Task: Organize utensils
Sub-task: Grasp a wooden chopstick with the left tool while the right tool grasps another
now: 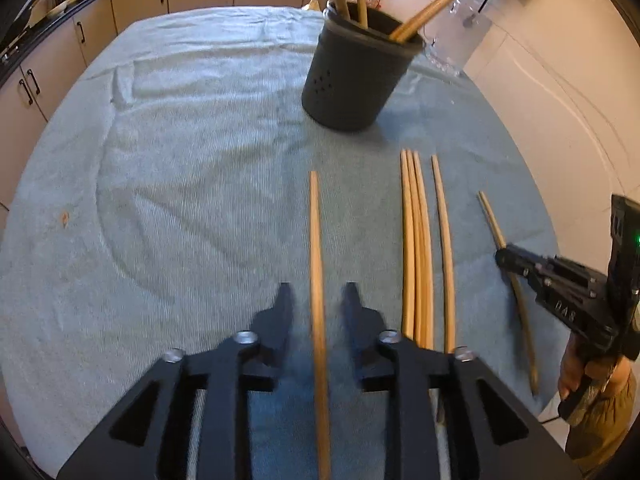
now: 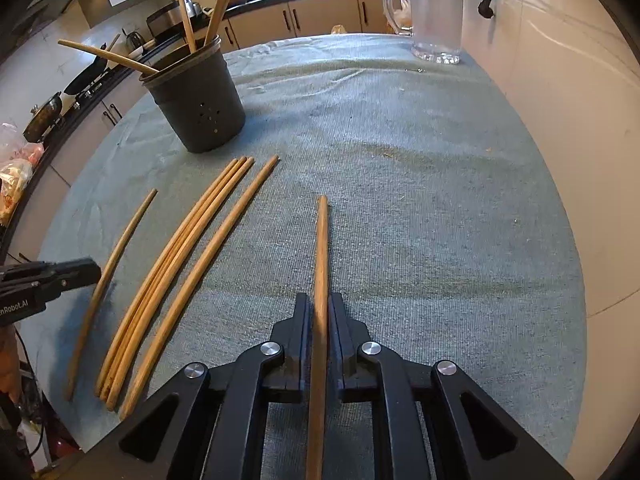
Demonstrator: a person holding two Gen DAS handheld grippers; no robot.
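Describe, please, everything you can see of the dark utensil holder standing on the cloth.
The utensil holder is a dark grey, matte cup, apparently plastic, round and slightly tapered toward its base, with a cluster of small holes low on its wall. It stands upright on the pale green cloth, beyond the loose chopsticks lying there. Several wooden chopsticks stand or lean in its open top, one tilted far out over the rim. Neither gripper touches it.

Right gripper (image 2: pixel 319 312) jaws pressed against a single chopstick (image 2: pixel 321 248) pointing forward over the grey cloth (image 2: pixel 420 200). Five loose chopsticks (image 2: pixel 176 268) lie left of it. Dark holder (image 2: pixel 200 108) beyond them contains several sticks. Left gripper (image 2: pixel 86 270) at left edge, beside the outermost stick.
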